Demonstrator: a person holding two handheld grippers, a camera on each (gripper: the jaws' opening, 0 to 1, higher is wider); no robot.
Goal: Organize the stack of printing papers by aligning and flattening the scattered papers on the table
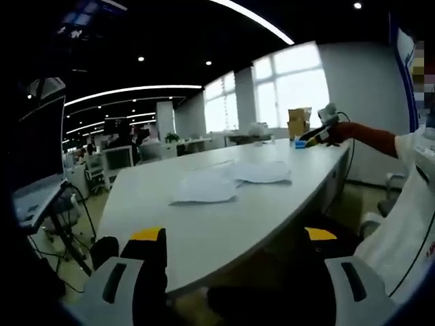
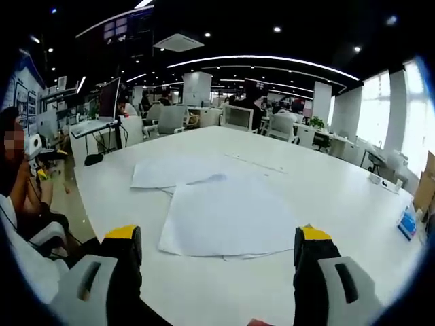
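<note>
1. Left tool [image 1: 234,238]: jaws set wide apart, nothing between them, yellow-tipped, held off the near edge of the bench [image 1: 204,234], aimed across its top.
2. Right tool [image 2: 217,248]: jaws likewise spread, nothing clamped, raised over the bench [image 2: 326,197] surface and facing the papers [image 2: 228,217].
3. Seen in the left gripper view: right tool [image 1: 319,134] held out at the far end of the bench on a red-sleeved arm [image 1: 370,138].
4. Papers [image 1: 228,180]: white, thin, flat sheets lying loose mid-bench, overlapped and skewed, edges out of line.
5. In the right gripper view: nearest sheet lies corner-on, rotated against the sheet behind it.
6. Bench: white, smooth, matte, rounded edge.
7. Blue box [image 2: 408,223]: near the bench's right edge.
</note>
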